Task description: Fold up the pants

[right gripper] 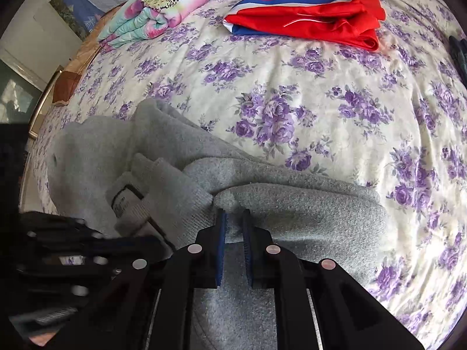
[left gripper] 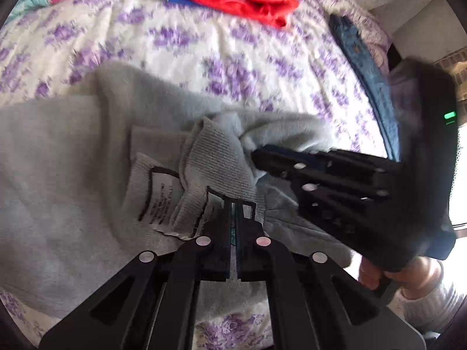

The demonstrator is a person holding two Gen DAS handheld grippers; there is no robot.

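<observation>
Grey sweatpants (left gripper: 58, 160) lie bunched on a bed with a purple-flowered sheet (left gripper: 204, 58). My left gripper (left gripper: 233, 204) is shut on the ribbed waistband (left gripper: 216, 163) of the pants, beside a printed label (left gripper: 159, 201). My right gripper (right gripper: 233, 214) is shut on a thick fold of the grey pants (right gripper: 306, 213). In the left wrist view the right gripper (left gripper: 256, 156) comes in from the right and pinches the cloth close to my left one. In the right wrist view the left gripper (right gripper: 87, 242) is a blurred dark shape at the lower left.
A folded red garment with blue and white stripes (right gripper: 306, 14) lies at the far side of the bed. A folded floral blanket (right gripper: 157, 8) lies at the far left. A blue denim garment (left gripper: 362, 67) lies along the bed's right edge.
</observation>
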